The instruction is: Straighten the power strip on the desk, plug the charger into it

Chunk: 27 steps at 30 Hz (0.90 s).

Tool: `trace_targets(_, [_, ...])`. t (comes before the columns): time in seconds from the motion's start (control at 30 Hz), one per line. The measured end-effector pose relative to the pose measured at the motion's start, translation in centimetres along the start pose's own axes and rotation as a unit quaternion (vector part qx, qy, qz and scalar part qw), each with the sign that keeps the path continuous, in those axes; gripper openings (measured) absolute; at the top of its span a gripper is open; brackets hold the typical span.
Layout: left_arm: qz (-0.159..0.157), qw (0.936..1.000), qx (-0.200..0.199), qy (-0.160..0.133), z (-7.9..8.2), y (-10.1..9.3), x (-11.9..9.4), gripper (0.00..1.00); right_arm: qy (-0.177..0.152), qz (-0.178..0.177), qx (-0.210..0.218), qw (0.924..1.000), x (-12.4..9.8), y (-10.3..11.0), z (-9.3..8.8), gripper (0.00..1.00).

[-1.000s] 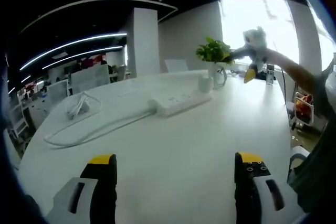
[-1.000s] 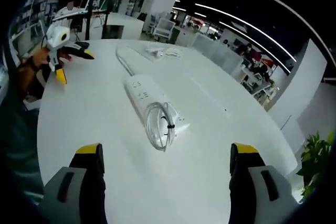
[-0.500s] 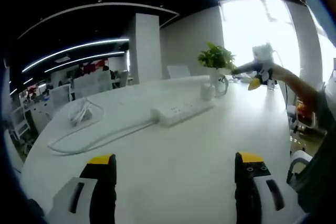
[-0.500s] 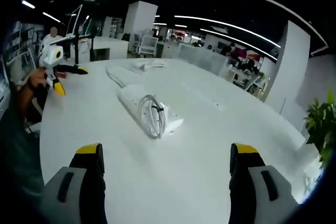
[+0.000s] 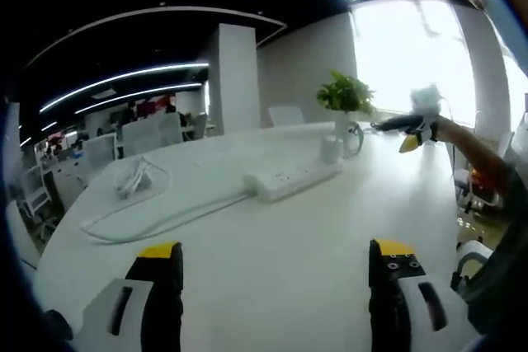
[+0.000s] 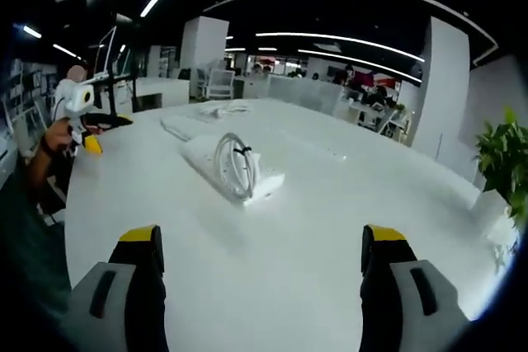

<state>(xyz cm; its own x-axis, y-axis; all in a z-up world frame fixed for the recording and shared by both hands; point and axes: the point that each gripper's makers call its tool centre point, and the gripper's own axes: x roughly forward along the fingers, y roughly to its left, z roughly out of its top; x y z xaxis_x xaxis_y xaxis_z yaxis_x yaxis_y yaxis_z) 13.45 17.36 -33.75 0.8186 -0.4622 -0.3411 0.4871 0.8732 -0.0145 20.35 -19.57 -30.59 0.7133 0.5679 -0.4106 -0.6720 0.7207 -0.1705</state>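
We hold both grippers low with jaws spread wide and empty, ready to reach. The power strip (image 5: 290,180) lies crooked, far out on the white surface (image 5: 272,261). The charger (image 6: 238,166), its cord coiled up, rests on its near end.

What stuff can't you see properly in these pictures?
- Power strip sockets: too small in the left gripper view; in the right gripper view the coiled cable covers part of the strip.
- The other claw in the left gripper view: blurred against the bright window.
- Plant in the right gripper view: cut off by the edge.
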Motion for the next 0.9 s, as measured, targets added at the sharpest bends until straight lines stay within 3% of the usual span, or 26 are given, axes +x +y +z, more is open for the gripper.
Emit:
trace_targets(0.67, [-0.006, 1.0, -0.003, 0.0, 0.0, -0.5, -0.1, 0.99, -0.013, -0.017, 0.038, 0.999, -1.6, 2.3, -3.4, 1.0])
trace_targets(0.9, [-0.004, 1.0, -0.008, -0.004, 0.0, -0.6, -0.4, 0.99, -0.035, -0.033, 0.063, 0.9968, -2.3, 2.0, -4.0, 1.0])
